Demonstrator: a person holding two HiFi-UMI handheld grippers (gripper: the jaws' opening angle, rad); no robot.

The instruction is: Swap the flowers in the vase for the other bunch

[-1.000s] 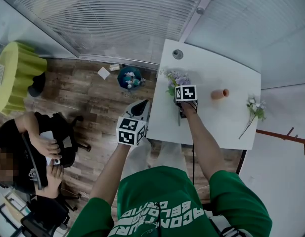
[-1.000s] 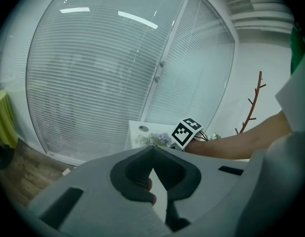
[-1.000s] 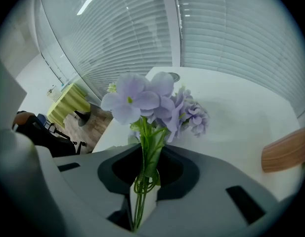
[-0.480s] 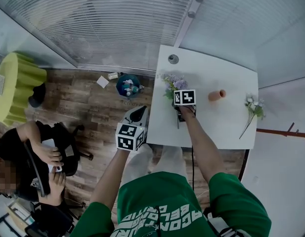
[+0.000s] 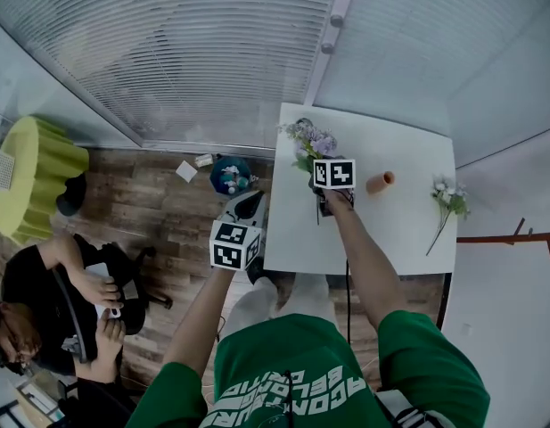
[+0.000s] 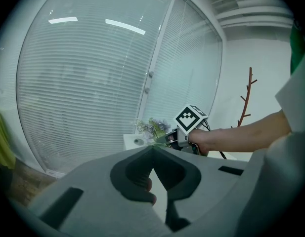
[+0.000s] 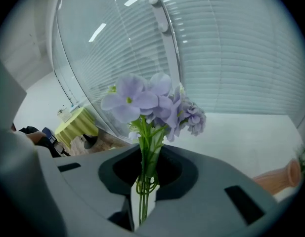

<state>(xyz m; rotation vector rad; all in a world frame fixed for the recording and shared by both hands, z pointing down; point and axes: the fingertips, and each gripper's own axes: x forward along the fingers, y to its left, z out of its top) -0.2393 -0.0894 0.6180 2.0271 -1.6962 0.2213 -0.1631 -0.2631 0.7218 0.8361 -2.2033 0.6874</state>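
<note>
lifted off the table (image 5: 390, 230) since a second ago, the purple bunch (image 7: 152, 102) is pinched by its stems in the right gripper (image 7: 147, 164), jaws just closed tighter on them, while the vase (image 5: 379, 182) is left lying sideways, the white bunch (image 5: 446, 199) unplaced beyond it, the left gripper (image 6: 153, 149) closed and empty.

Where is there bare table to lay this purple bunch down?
Widest: the white table's near edge, between your right forearm and the white flower sprig. The strip beyond the toppled terracotta vase is bare too. Tightest: the gap between vase and right gripper.
</note>
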